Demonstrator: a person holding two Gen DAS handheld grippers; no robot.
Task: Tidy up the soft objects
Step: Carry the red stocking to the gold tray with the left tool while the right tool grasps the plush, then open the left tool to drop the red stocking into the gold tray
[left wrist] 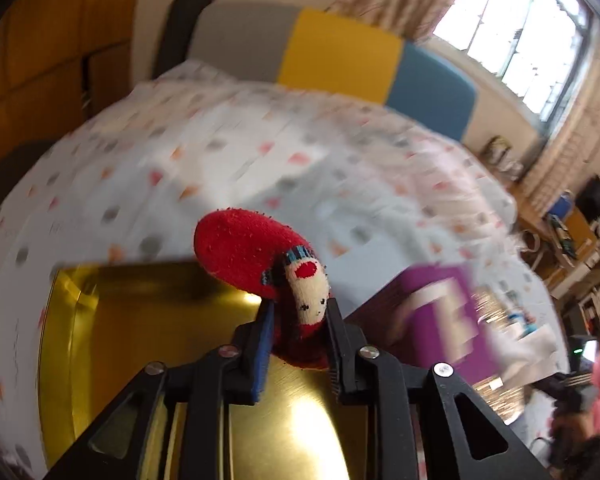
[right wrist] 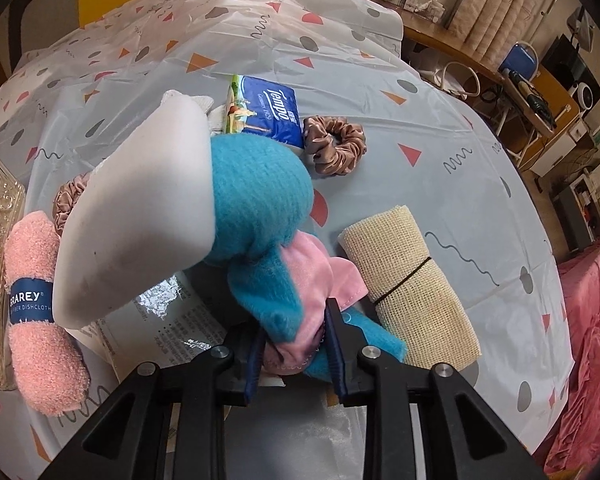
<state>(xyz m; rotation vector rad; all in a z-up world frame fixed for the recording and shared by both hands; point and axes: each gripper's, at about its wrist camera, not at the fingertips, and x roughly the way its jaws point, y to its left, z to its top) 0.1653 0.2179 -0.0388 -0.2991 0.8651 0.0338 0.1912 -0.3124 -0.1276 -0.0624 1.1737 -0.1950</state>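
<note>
Red sock doll (left wrist: 300,280), knitted face up, is sitting pinched between our left gripper (left wrist: 300,316) pads; we are holding it over shiny gold tin (left wrist: 140,320), purple box (left wrist: 440,312) just beside. Blue-and-pink plush slipper (right wrist: 268,240) with white sole is hanging clamped in our right gripper (right wrist: 294,344) above patterned tablecloth (right wrist: 460,140). Around it are lying pink dishcloth roll (right wrist: 40,312), beige mesh roll (right wrist: 412,288), brown scrunchie (right wrist: 336,144), blue tissue pack (right wrist: 266,110).
</note>
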